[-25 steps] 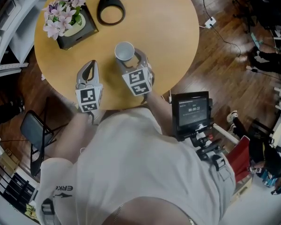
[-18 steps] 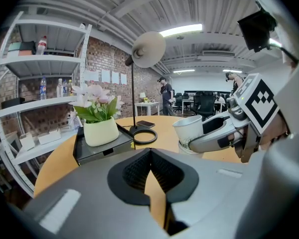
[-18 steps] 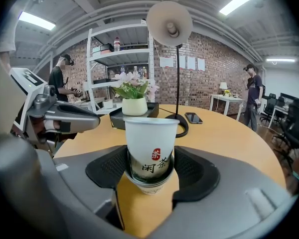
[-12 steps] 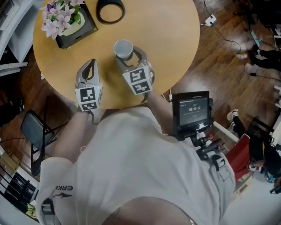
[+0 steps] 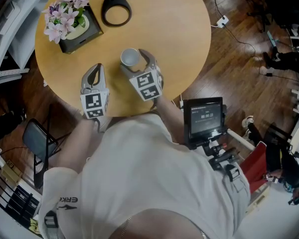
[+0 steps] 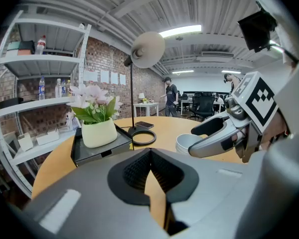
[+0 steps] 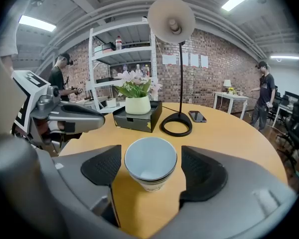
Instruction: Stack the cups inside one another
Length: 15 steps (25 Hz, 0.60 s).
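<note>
The right gripper [image 5: 137, 63], angled down, has just been opening its 2 jaws wide; the cup [image 7: 150, 163] stands between them on the table [image 5: 174, 34], untouched. The left gripper [image 5: 94, 69], tilted slightly down, is closed and empty.

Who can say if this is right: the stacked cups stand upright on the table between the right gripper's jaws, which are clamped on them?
Not clamped: the right gripper view shows the jaws of the right gripper have just been opening and stand clear of the stacked cups, upright on the table between them.
</note>
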Tool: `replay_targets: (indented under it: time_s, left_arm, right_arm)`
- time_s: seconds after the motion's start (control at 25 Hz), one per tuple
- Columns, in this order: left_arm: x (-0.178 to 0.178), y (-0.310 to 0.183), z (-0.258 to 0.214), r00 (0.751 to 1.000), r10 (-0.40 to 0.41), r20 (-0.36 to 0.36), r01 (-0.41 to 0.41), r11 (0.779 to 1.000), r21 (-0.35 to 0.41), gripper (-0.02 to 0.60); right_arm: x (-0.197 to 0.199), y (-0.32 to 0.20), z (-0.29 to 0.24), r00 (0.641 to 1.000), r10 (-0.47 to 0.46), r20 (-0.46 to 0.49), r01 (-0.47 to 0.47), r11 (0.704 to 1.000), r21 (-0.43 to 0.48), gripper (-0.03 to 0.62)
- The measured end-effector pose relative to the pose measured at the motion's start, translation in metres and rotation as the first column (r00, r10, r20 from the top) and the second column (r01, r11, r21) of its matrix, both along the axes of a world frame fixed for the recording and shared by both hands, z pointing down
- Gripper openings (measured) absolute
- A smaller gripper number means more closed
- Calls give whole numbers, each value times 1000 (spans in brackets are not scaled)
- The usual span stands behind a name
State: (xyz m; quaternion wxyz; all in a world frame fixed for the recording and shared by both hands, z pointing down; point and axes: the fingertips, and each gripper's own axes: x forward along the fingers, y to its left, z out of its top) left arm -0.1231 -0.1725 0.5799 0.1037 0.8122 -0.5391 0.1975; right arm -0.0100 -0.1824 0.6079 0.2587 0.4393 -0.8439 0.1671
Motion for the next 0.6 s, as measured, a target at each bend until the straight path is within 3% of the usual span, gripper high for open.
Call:
replay_targets:
  time_s: [0.36, 0.6]
  left_arm:
    - [1, 0, -3, 1000, -1, -10, 2, 1000, 12, 2]
    - [3, -2, -14, 1000, 3, -25, -2, 999, 44, 2]
  right_arm:
    - [3, -2, -11, 1000, 16, -3, -16, 999, 28, 391]
    - [8, -6, -36, 999, 40, -6, -39, 994, 100, 371]
